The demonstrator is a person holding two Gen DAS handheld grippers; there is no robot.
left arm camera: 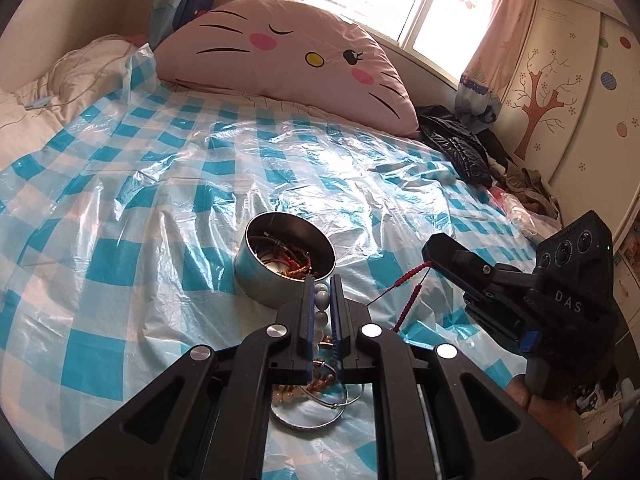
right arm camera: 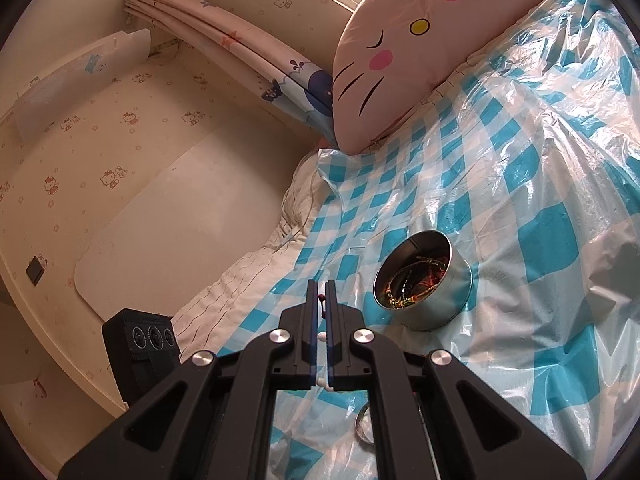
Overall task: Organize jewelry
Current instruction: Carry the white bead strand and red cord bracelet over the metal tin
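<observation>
A round metal tin [left arm camera: 256, 276] with several bracelets inside stands on the checked plastic sheet [left arm camera: 140, 200]. My left gripper [left arm camera: 322, 280] is shut on a white bead bracelet [left arm camera: 322, 300], just in front of the tin. Beneath it lies a pile of amber beads and silver bangles [left arm camera: 308, 426]. To the right, my right gripper [left arm camera: 430, 254] is shut on a red cord bracelet [left arm camera: 408, 276] that trails down to the sheet. In the right wrist view the right gripper [right arm camera: 321, 286] pinches the red cord [right arm camera: 320, 300], left of the tin [right arm camera: 444, 308]. White beads show through the gap below.
A pink cat-face pillow [left arm camera: 280, 52] leans at the head of the bed. A black jacket [left arm camera: 456, 140] and crumpled clothes lie at the right edge by a wardrobe [left arm camera: 560, 100]. A white quilt [right arm camera: 240, 288] runs along the wall side.
</observation>
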